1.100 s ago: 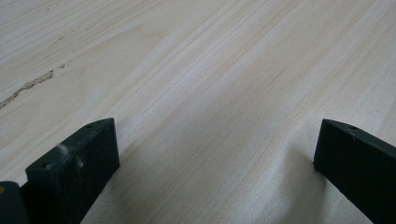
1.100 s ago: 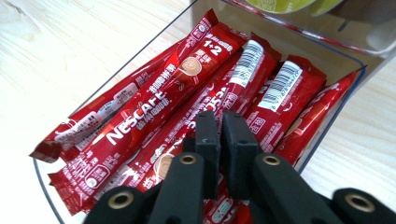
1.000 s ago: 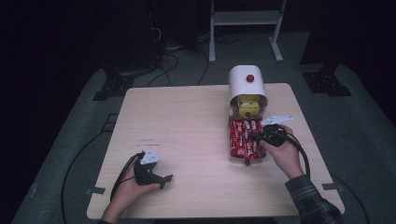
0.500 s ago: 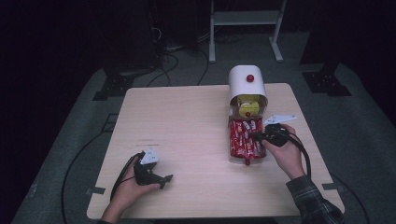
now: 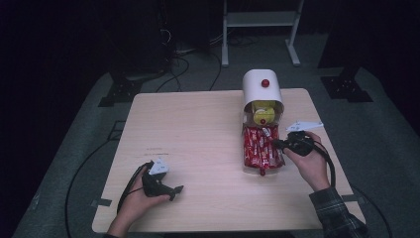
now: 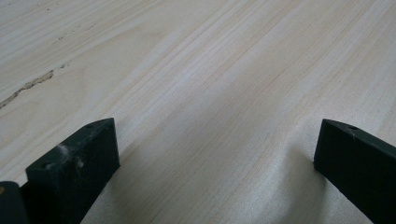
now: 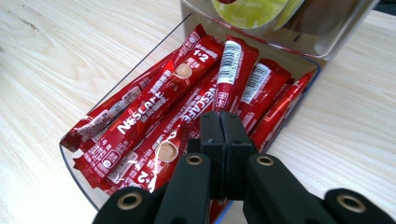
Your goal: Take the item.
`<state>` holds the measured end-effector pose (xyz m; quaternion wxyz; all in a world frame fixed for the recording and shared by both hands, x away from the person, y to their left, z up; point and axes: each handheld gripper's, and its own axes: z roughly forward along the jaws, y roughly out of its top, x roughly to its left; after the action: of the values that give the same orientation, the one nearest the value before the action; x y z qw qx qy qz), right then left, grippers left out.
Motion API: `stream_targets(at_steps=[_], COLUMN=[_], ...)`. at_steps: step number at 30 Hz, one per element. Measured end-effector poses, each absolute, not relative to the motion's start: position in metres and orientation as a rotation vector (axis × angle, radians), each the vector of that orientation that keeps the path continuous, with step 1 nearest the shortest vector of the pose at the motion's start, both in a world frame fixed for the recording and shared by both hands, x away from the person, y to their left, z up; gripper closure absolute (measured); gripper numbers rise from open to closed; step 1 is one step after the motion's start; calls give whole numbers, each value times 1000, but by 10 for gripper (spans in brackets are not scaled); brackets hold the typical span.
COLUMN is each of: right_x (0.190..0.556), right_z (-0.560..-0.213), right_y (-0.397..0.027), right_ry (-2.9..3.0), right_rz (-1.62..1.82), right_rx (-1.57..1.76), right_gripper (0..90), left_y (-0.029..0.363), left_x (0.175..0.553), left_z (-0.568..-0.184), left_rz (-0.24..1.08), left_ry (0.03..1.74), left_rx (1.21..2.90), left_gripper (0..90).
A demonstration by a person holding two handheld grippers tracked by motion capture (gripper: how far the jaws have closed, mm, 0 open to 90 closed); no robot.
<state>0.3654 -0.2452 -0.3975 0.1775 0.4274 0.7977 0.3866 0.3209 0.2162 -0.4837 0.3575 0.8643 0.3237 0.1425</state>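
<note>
A clear tray (image 7: 63, 151) holds several red Nescafe sachets (image 7: 154, 100). It lies on the wooden table (image 5: 198, 134) in front of a white dispenser (image 5: 261, 85) whose mouth shows a yellow pack (image 5: 262, 113). My right gripper (image 7: 219, 116) reaches over the tray's near right side. Its jaws are pressed together on the near end of the sachet with the barcode (image 7: 231, 60). In the high view the right gripper (image 5: 275, 144) sits at the right edge of the sachets (image 5: 258, 148). My left gripper (image 5: 174, 189) rests on the table at the front left, its jaws wide apart over bare wood (image 6: 215, 140).
A white stand's legs (image 5: 260, 20) and cables (image 5: 178, 62) are on the dark floor beyond the table. Bare wood stretches between the two hands. The table's right edge (image 5: 329, 144) runs close to my right hand.
</note>
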Motion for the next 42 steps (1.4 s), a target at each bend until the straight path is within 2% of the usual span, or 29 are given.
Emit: stream_targets(at_steps=[26,42], right_x=[354,359], right_z=[-386,-399], right_y=[-278,-307], right_ry=[2178,2129], right_rz=[1109,1059], right_rx=[1266,1356], right_gripper=[889,889], left_y=[216,216], left_x=[321,321], left_z=[-484,-484], left_rz=[368,368], left_ry=[836,835], left_rx=[2230,2231], left_gripper=[0,0])
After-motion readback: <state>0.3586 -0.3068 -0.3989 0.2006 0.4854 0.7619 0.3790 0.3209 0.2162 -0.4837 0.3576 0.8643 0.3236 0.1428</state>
